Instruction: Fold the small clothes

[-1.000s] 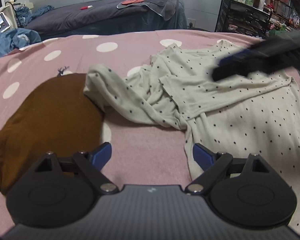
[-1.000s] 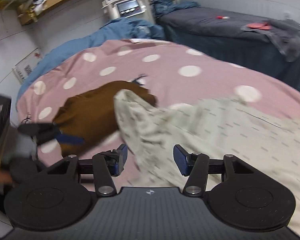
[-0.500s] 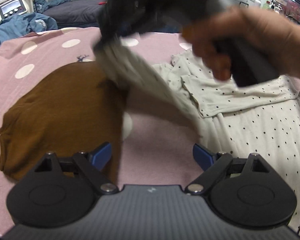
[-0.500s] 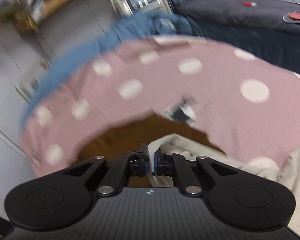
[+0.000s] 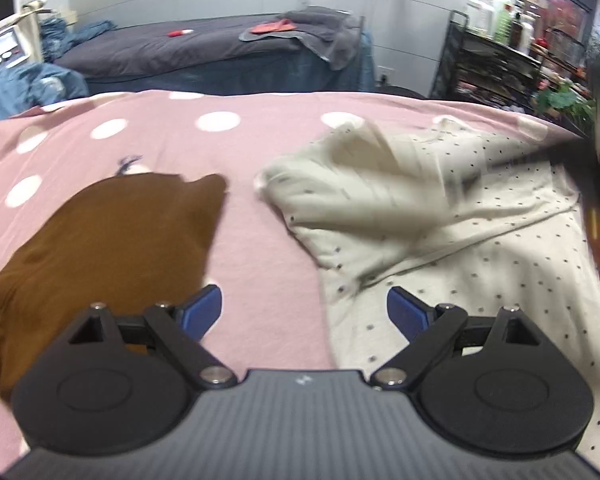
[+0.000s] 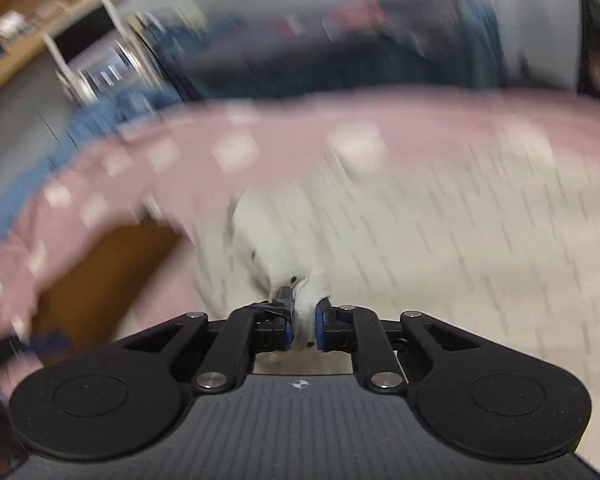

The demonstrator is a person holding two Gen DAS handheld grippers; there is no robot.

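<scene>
Lying spread over the right half of the pink polka-dot bedspread (image 5: 260, 128), the cream dotted garment (image 5: 480, 248) has one sleeve drawn across its own body, the sleeve's fold ending near the middle of the bed. The right gripper (image 6: 302, 326) has its jaws clenched on a bunched bit of that cream cloth, seen in its own badly blurred view with the fabric running away to the far right. From the left wrist view this gripper shows only as a dark smear at the right edge, over the garment. The left gripper (image 5: 304, 308) hangs above the near part of the bed with its jaws released and wide apart, nothing between them; its left blue pad sits over the edge of the brown garment (image 5: 108, 240), its right pad over the cream one. The brown garment lies rumpled on the left of the bedspread, apart from the cream one by a strip of bare pink cloth. Beyond the bed stands a dark grey bed (image 5: 172, 52) with a grey towel (image 5: 324, 36) and something red-orange on it, blue bedding (image 5: 24, 88) at far left, and a black wire rack (image 5: 496, 68) holding bottles at far right.
</scene>
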